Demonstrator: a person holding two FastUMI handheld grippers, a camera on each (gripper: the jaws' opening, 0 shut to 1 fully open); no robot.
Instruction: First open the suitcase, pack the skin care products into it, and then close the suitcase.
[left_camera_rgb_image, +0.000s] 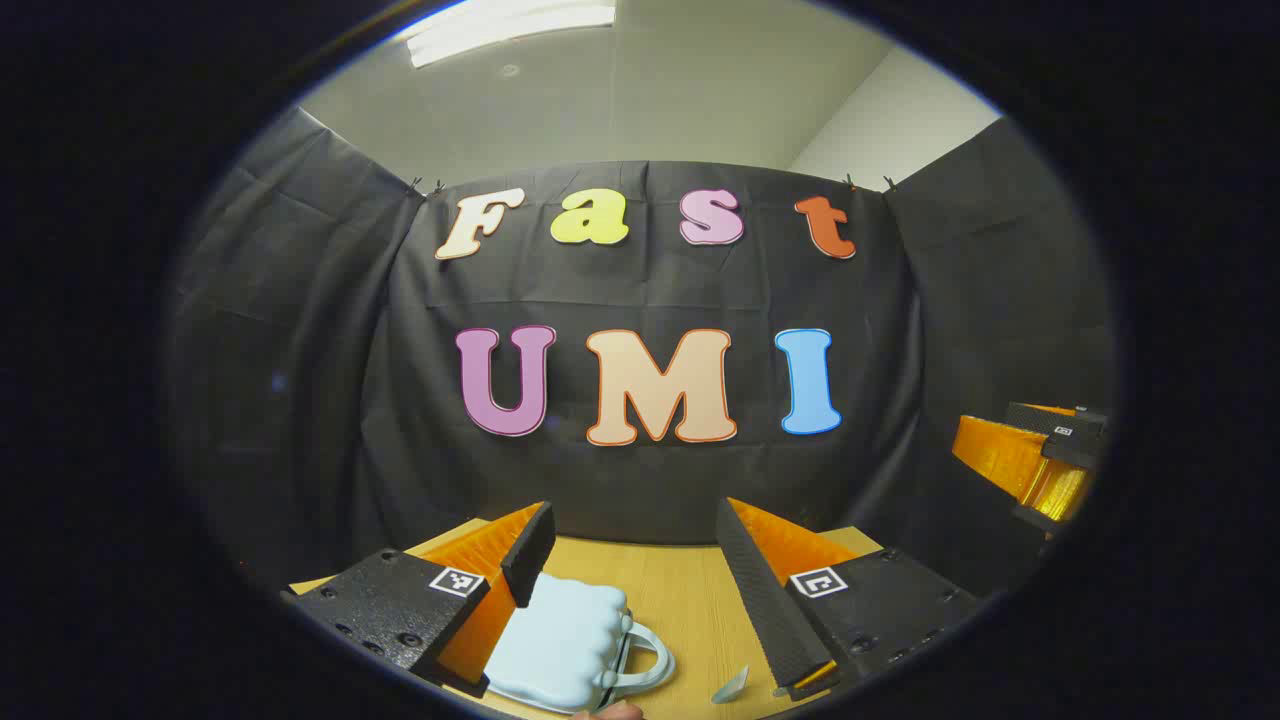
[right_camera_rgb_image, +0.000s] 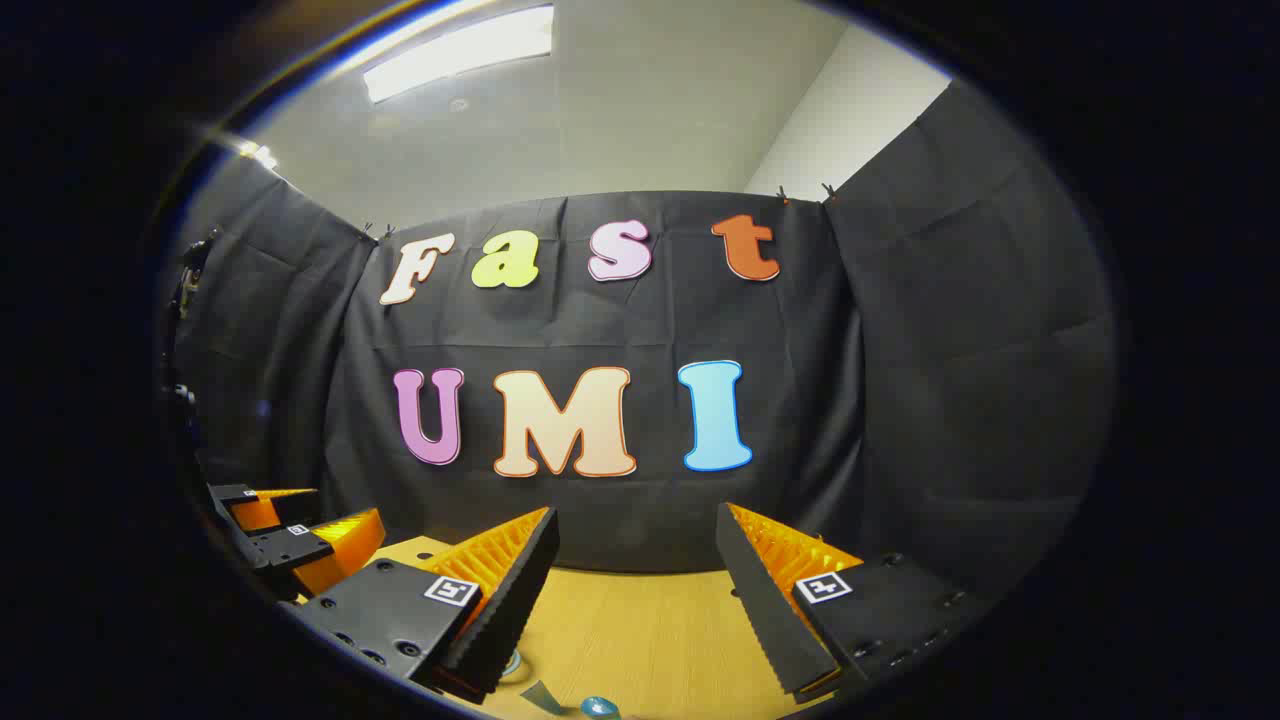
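Both tools raised above the table (left_camera_rgb_image: 680, 600), aimed at the booth wall. Left gripper (left_camera_rgb_image: 635, 590): jaws wide apart, holding nothing. Right gripper (right_camera_rgb_image: 637, 600): jaws likewise spread wide, nothing between them. Pale blue suitcase (left_camera_rgb_image: 560, 650) lying flat at about 7 o'clock in the left gripper view, lid down, handle (left_camera_rgb_image: 645, 655) toward 5 o'clock; partly hidden behind the left finger, apparently below it and not touching. Small pale items at 6 o'clock in both views: a packet (left_camera_rgb_image: 730, 686) and a blue piece (right_camera_rgb_image: 598, 708) (too cut off to identify; possibly the skin care products). Suitcase judged unopened, so opening comes first. Advice: tilt left gripper down, find the lid's free edge opposite the hinge, steady the base with the right gripper, lift slowly to avoid sliding the case.
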